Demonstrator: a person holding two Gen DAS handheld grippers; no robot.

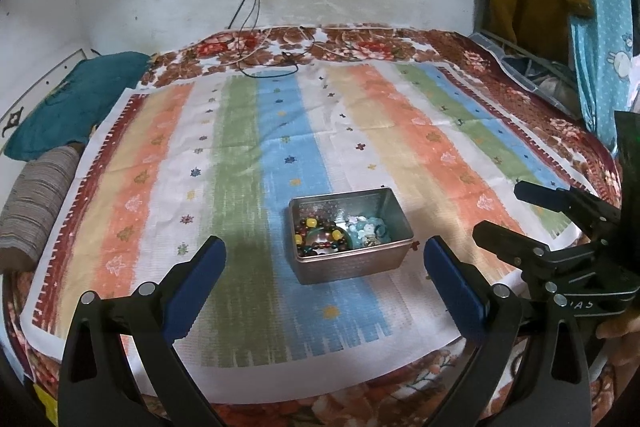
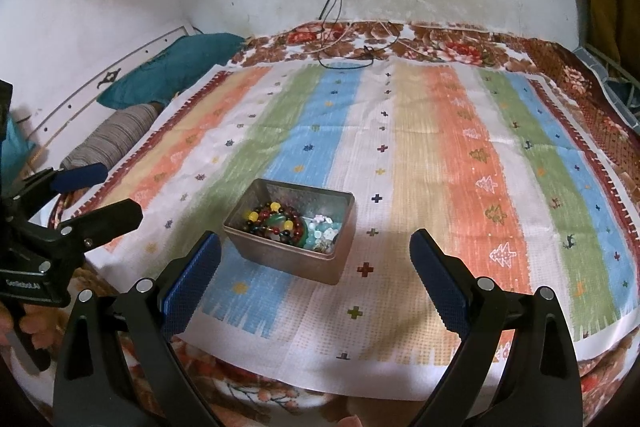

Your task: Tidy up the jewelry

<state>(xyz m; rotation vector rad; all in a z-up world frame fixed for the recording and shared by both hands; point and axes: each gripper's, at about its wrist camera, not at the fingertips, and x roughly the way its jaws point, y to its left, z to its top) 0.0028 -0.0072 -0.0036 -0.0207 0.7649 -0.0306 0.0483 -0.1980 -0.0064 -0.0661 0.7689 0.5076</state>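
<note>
left gripper (image 1: 324,259): jaws wide, empty | right gripper (image 2: 316,253): jaws wide, empty | metal tin (image 1: 352,263): lidless, on striped cloth (image 1: 248,131) over the bed, just ahead between both grippers' fingertips | beaded bracelets (image 1: 320,233): inside tin, beside pale blue beads (image 1: 368,229)

Black tongs (image 1: 324,259), blue pads (image 1: 198,287)

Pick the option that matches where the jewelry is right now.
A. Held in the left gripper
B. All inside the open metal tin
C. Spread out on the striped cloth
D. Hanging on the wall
B: the beaded bracelets and pale blue pieces all lie inside the open metal tin, and both grippers are open and empty.
</note>
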